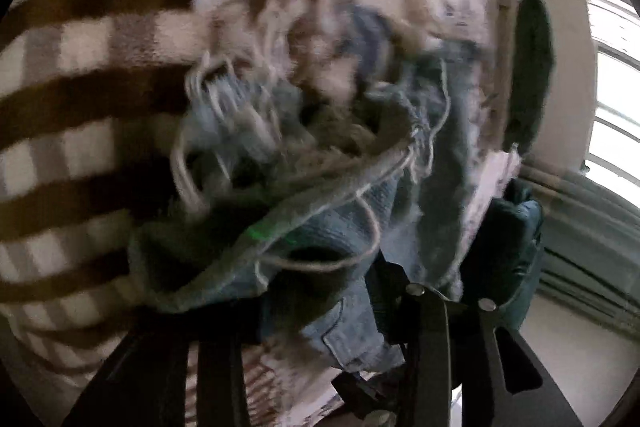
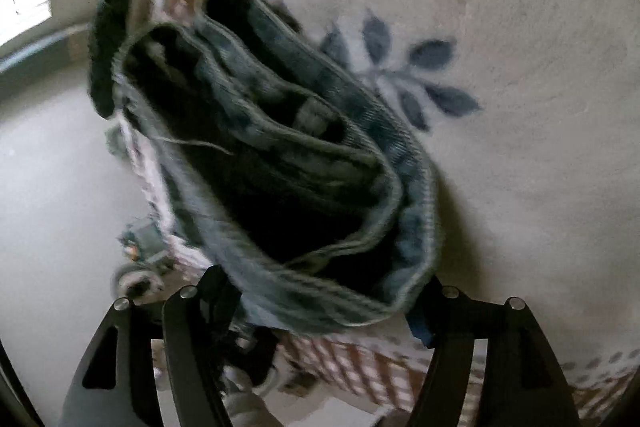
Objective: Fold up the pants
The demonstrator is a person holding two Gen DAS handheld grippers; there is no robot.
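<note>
The pants are blue denim jeans with frayed threads. In the left wrist view the jeans (image 1: 320, 195) bunch up right in front of my left gripper (image 1: 320, 291), whose jaws are closed on the cloth; the fingertips are hidden under it. In the right wrist view a folded bundle of jeans (image 2: 280, 163) hangs over my right gripper (image 2: 320, 287), whose fingers (image 2: 188, 327) press on it from both sides above a white bedspread (image 2: 520, 107). Both views are motion-blurred.
The bedspread has blue leaf prints (image 2: 424, 75) and a brown-and-white checked blanket (image 1: 80, 99) beside it. A dark green pillow (image 1: 528, 67) lies at the bed's edge. Pale floor (image 2: 48, 187) and a bright window (image 1: 616, 115) lie beyond the bed.
</note>
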